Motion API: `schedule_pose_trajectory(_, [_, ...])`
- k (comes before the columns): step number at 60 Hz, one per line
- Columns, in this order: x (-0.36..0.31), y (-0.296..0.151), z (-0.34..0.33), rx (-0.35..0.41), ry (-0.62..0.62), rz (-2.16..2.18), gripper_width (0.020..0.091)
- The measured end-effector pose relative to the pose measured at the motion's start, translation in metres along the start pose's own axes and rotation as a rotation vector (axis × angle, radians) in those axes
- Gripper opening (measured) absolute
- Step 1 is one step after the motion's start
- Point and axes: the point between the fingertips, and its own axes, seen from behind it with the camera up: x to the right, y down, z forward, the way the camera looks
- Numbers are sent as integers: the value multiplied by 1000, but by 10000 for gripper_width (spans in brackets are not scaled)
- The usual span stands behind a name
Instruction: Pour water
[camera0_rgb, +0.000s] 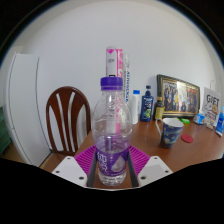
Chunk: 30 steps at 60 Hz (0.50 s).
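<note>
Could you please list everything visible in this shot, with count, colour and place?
Clear plastic water bottle with purple cap and label: one, upright between the fingers.
Tall white-and-pink carton: one, behind the bottle.
Brown wooden chair: one, at the table's far edge.
Framed picture: one, dark frame, against the wall.
Dark bottle with blue label: one, beside the frame.
Dark blue cup: one, on the table.
Brown wooden table: one, beneath everything.
Tongs: one, purple pads against the bottle's sides.
</note>
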Motion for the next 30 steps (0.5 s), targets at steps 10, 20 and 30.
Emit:
schedule_pose_trajectory(10, [-2,-1,-1,20,8,-14,358])
schedule_pose_trajectory(20, [-4,-24,-6,28,-26,83,317])
schedule_pose_trajectory(30, [6,-92,-4,85,-113,408,317])
